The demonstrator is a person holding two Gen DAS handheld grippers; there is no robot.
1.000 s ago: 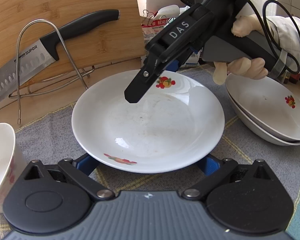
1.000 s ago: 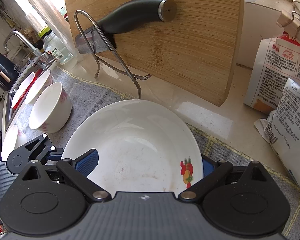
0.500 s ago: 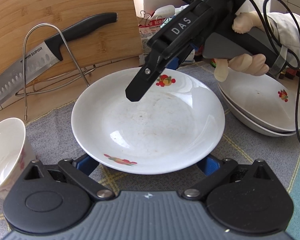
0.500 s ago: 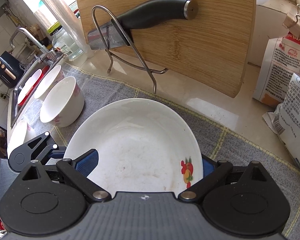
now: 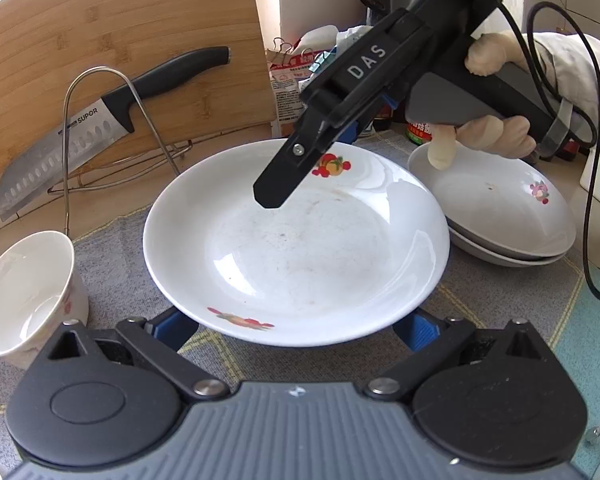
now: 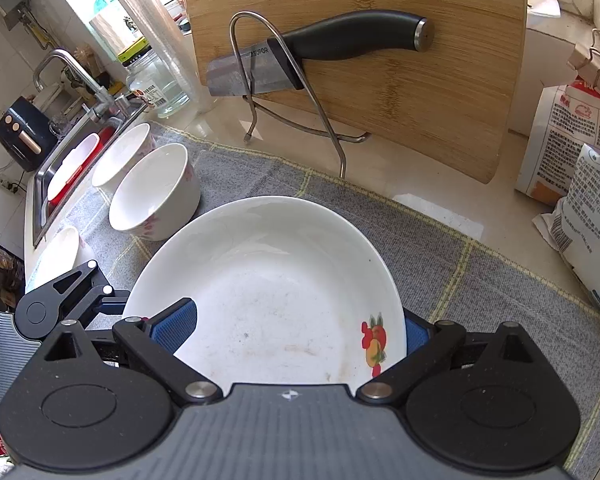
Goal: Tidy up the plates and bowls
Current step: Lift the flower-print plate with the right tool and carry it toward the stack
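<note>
A white plate with fruit prints (image 5: 296, 240) is held above the grey mat, and it also shows in the right wrist view (image 6: 268, 292). My left gripper (image 5: 296, 326) has its blue pads under the plate's near rim, one on each side. My right gripper (image 6: 292, 330) holds the far rim, one pad inside the plate and one outside; it shows from the left wrist view (image 5: 312, 156). Two stacked plates (image 5: 500, 208) sit at the right. White bowls (image 6: 156, 192) stand at the left, one nearest me (image 5: 24, 292).
A bamboo cutting board (image 6: 380, 60) leans at the back with a knife (image 5: 80, 132) on a wire rack (image 6: 300, 92). Food bags (image 6: 580, 184) stand at the right. A sink with a faucet (image 6: 80, 84) lies far left. A grey checked mat (image 6: 460, 264) covers the counter.
Both grippers have carried the plate toward the right and a little back; the stacked plates now sit closer beside it, and more bowls show at the left.
</note>
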